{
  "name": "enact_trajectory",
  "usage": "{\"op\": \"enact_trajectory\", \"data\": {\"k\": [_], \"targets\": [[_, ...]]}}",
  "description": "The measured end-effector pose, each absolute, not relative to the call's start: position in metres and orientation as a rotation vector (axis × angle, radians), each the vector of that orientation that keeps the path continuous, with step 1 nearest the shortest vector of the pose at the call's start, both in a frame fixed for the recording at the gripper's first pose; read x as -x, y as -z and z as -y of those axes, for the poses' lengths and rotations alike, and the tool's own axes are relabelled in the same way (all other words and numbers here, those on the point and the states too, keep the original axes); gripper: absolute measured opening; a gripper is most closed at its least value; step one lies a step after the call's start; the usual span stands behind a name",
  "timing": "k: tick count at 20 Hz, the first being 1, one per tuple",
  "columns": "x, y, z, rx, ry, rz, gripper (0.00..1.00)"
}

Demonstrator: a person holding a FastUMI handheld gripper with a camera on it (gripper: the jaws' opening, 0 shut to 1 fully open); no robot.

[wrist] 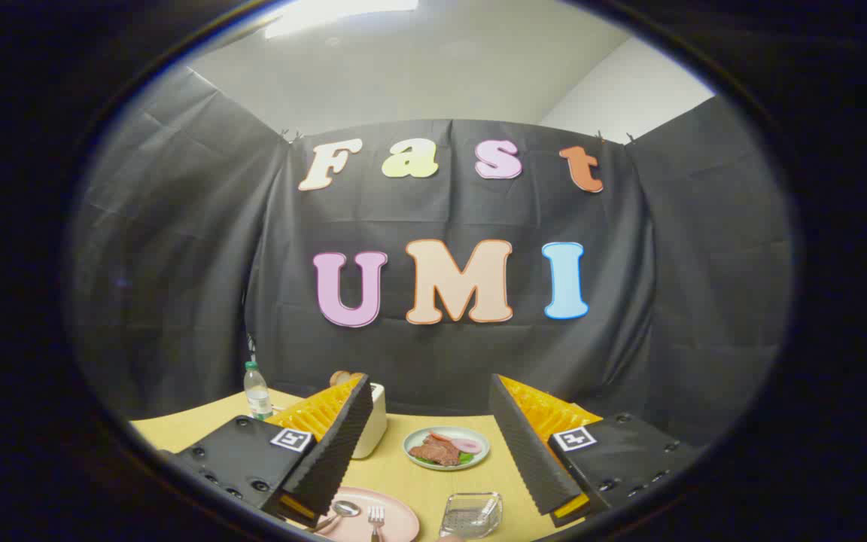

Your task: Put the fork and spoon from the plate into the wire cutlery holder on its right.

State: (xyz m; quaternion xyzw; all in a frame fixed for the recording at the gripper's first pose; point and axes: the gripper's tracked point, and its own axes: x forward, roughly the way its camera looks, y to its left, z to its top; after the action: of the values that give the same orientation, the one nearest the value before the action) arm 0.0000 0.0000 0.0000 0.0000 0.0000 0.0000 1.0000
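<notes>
A pink plate lies on the wooden table between and below my fingers, toward the left one. On it rest a spoon and a fork, side by side, with the spoon on the left. My gripper hangs above the table, open, with nothing between the fingers. To the right of the plate stands a clear, glassy square container; I cannot tell whether it is the cutlery holder.
A light plate with meat and greens sits farther back between the fingers. A white toaster with bread stands behind the left finger, and a water bottle at the table's far left. Black cloth walls close the booth.
</notes>
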Motion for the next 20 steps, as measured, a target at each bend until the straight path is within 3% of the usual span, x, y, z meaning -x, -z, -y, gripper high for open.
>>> {"op": "enact_trajectory", "data": {"k": [20], "targets": [[-0.013,0.031,-0.031,0.035,-0.107,-0.081,1.00]]}}
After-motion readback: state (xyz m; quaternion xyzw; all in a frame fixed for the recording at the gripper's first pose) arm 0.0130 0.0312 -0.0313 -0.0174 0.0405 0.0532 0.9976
